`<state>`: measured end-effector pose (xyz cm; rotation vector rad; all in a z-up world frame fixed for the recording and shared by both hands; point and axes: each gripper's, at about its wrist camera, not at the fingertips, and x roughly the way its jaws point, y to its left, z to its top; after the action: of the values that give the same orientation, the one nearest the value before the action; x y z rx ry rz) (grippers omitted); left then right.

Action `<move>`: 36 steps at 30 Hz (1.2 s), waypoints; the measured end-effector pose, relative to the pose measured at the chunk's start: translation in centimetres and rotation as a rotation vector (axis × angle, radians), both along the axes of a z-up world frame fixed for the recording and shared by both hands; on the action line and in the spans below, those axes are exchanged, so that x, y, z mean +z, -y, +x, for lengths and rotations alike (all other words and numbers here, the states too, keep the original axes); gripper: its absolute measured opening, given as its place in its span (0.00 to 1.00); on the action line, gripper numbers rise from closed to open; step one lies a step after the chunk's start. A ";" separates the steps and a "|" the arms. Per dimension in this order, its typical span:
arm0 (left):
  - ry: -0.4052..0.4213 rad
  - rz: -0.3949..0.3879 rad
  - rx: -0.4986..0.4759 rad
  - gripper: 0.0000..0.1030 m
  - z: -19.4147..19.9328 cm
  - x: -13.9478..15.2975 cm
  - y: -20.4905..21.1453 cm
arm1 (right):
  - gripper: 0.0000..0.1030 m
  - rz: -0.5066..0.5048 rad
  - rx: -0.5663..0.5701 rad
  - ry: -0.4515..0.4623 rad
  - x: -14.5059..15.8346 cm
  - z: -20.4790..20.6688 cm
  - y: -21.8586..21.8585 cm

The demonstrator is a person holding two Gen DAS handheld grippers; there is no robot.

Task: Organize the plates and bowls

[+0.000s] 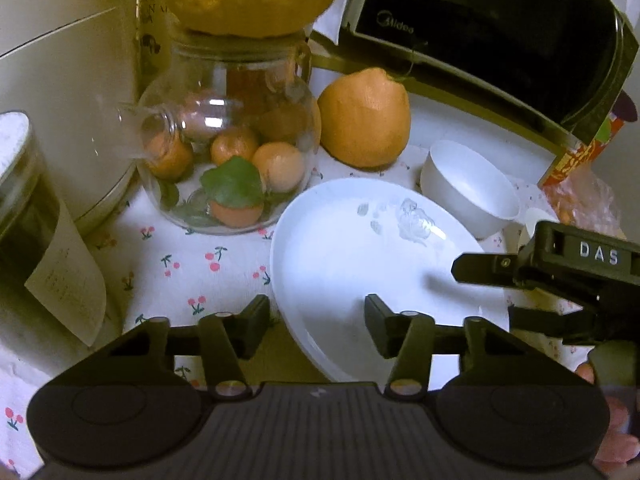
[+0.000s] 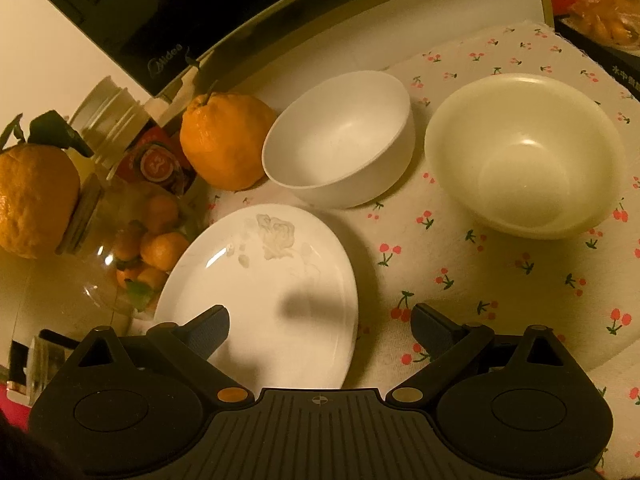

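A white plate (image 1: 360, 256) with a faint printed motif lies on the cherry-print cloth; it also shows in the right wrist view (image 2: 272, 292). A white bowl (image 1: 472, 188) stands behind it, also seen in the right wrist view (image 2: 340, 140). A larger cream bowl (image 2: 524, 156) stands to the right of that bowl. My left gripper (image 1: 316, 328) is open and empty, its jaws astride the plate's near left rim. My right gripper (image 2: 320, 332) is open and empty above the plate's right edge; it also shows in the left wrist view (image 1: 500, 292).
A glass jar (image 1: 228, 140) of small oranges carries a big orange on its lid. Another large orange (image 1: 364, 120) sits beside it. A black Midea microwave (image 1: 500, 28) stands behind. A snack bag (image 1: 580, 176) is at the right, and a paper-labelled container (image 1: 36, 224) is at the left.
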<state>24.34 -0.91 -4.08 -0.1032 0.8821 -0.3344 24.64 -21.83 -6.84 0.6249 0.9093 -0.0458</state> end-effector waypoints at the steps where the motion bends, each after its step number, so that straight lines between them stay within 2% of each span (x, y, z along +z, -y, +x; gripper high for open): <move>1: -0.002 0.003 -0.003 0.42 0.0 -0.1 0.0 | 0.92 -0.002 -0.003 0.002 0.0 0.0 0.0; 4: -0.003 0.009 -0.003 0.37 0.0 -0.2 -0.1 | 0.86 -0.005 -0.012 0.010 0.0 0.0 0.1; 7: 0.001 0.015 -0.002 0.32 0.1 -0.3 0.0 | 0.70 -0.011 -0.011 0.013 0.0 0.1 0.0; 9: 0.009 0.026 0.005 0.26 0.1 -0.3 -0.1 | 0.49 -0.008 -0.008 0.010 -0.1 0.0 0.1; 11: 0.009 0.012 0.016 0.23 0.3 -0.4 -0.2 | 0.36 0.013 0.003 0.004 -0.4 0.1 0.1; 14: 0.004 -0.011 0.027 0.21 0.3 -0.4 -0.6 | 0.32 0.005 -0.001 0.006 -0.4 0.0 0.0; 18: 0.026 -0.003 0.012 0.21 -0.3 0.0 -0.6 | 0.27 0.007 -0.009 0.005 -0.5 -0.1 0.2; 36: 0.066 -0.053 0.018 0.21 -1.8 1.9 -1.2 | 0.27 0.043 0.018 0.053 2.0 -1.9 0.9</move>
<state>22.56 0.29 -2.14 -0.1485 0.8066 -0.3422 22.77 -22.73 -4.82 0.6548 0.8661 0.0061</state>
